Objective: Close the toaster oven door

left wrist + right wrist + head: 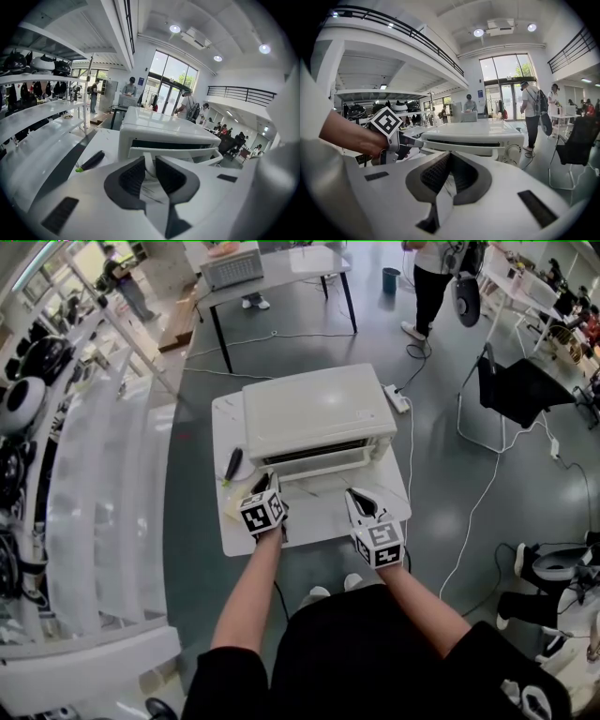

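A white toaster oven (314, 413) stands on a small white table (234, 531). Its door (314, 462) hangs partly open, tilted out toward me. In the left gripper view the door (187, 153) shows as a white bar below the dark oven slot. My left gripper (272, 486) is at the door's left end, and a white edge of the door sits between its pads (133, 176). The right gripper view shows those left fingers (408, 142) closed on that end of the door. My right gripper (359, 498) hovers before the oven's right front, jaws together and empty.
A black marker (232, 465) with a green tip lies on the table left of the oven. A power strip (397, 397) and cables run off to the right. White shelving (94, 474) stands at the left, a black chair (520, 390) at the right. People stand farther back.
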A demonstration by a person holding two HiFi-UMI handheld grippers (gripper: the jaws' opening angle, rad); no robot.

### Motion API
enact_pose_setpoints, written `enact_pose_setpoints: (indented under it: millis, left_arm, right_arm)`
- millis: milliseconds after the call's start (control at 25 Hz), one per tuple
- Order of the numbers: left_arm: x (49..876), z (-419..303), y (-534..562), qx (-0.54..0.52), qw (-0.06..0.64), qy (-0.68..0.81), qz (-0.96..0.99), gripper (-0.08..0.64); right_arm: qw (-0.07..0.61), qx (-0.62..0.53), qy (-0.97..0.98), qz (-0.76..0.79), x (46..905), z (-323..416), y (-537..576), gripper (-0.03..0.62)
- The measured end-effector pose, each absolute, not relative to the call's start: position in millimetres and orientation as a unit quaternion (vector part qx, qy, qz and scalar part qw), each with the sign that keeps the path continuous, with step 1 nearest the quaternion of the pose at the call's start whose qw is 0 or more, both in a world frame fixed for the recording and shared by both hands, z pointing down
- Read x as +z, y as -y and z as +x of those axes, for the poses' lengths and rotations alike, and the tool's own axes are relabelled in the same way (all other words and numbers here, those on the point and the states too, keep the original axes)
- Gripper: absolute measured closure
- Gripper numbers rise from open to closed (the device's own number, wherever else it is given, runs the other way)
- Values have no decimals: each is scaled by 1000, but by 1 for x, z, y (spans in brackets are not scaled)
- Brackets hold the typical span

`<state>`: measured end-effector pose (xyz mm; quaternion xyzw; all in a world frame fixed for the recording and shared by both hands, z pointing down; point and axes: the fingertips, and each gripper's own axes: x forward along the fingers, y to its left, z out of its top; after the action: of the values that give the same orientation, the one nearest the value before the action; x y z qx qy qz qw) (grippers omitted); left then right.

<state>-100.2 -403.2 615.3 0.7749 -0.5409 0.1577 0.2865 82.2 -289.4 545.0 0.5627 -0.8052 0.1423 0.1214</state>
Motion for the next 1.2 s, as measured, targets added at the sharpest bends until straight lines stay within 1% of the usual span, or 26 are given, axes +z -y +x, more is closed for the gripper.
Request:
enact_pose_setpoints:
  millis: [400, 600, 840, 920, 960, 1040, 1080, 1200]
  left_arm:
    - [612, -100, 420, 148, 283, 545, 775, 476]
    - [609, -96, 427, 167, 259, 544, 780, 476]
    - [608, -95, 431, 164, 259, 539, 785, 475]
    - [607, -94, 431, 166, 244, 533, 793, 474]
    - [606, -92, 430, 170, 228, 527, 801, 470]
    - [604, -89, 426, 172, 202, 515, 815, 401]
    - [603, -88, 423, 167, 198, 512, 819, 387]
    - [595, -88, 410, 151, 198, 515, 820, 379]
  right_arm:
    - [125, 143, 799, 571, 549, 90, 285, 571]
    - [123, 150, 796, 573, 550, 92, 281, 571]
    - [125, 152, 791, 579, 550, 98, 275, 571]
    - [125, 150, 791, 580, 548, 101, 272, 571]
    - [126, 149, 790, 581, 547, 102, 271, 571]
    - [129, 150, 788, 583, 546, 106, 265, 571]
    - [129, 152, 787, 583, 546, 109, 262, 571]
    - [128, 153, 789, 581, 543, 114, 255, 571]
